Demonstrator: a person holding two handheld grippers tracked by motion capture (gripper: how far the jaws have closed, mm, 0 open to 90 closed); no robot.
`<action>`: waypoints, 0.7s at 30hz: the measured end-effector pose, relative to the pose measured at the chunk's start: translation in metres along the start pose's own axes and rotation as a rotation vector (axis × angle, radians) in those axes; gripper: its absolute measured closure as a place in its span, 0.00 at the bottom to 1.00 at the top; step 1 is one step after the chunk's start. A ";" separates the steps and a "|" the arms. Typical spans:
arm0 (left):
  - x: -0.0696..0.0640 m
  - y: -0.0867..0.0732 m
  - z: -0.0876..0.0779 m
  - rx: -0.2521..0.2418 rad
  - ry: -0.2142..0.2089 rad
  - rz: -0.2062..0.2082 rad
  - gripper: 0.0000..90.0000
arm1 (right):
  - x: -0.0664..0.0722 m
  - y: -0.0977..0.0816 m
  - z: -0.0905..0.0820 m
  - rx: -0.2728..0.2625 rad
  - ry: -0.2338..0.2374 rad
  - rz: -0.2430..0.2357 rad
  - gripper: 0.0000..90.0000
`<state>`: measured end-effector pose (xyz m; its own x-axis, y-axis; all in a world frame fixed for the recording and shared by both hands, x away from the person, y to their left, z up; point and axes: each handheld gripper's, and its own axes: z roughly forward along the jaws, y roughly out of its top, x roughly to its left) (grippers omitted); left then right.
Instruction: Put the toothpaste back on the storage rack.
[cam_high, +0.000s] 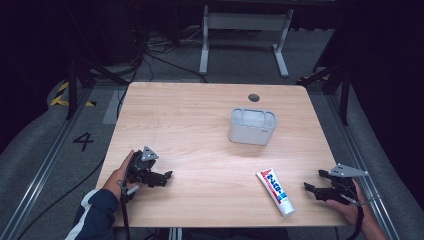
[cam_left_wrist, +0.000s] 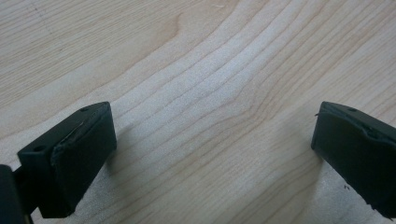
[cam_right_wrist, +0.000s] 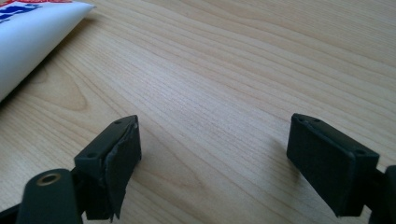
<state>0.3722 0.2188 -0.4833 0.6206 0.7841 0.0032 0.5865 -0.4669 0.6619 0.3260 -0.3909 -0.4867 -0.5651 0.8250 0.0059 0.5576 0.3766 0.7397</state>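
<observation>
Nothing gripped yet: both grippers' jaws wide, toothpaste tube (cam_high: 275, 192) just off right gripper (cam_high: 313, 188) fingertips; next, reach & pinch it.

matt wood table (cam_high: 200, 150) — glossy plastic toothpaste tube (cam_high: 275, 191)

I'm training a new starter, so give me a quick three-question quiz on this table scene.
1. True or false: the tube stands inside the holder.
2. Which tongs are nearer the tube? A) left tongs B) right tongs
3. Fill in: both tongs have their jaws ____.

Key: 1 false, the tube lies flat on the table, apart from the holder; 2 B; 3 open, with nothing between them.
</observation>
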 end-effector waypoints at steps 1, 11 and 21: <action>0.001 0.000 0.000 -0.005 -0.007 -0.002 0.00 | 0.000 0.000 0.000 0.000 0.000 0.000 0.20; 0.004 0.000 0.000 0.004 -0.019 0.021 0.00 | 0.001 0.000 0.000 0.001 -0.005 0.013 0.20; 0.007 -0.002 -0.001 -0.002 -0.052 0.035 0.00 | 0.002 0.003 -0.002 0.038 -0.012 0.012 0.19</action>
<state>0.3745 0.2255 -0.4838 0.6673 0.7447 -0.0125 0.5627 -0.4931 0.6635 0.3255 -0.3892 -0.4829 -0.5513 0.8343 0.0066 0.5872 0.3824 0.7135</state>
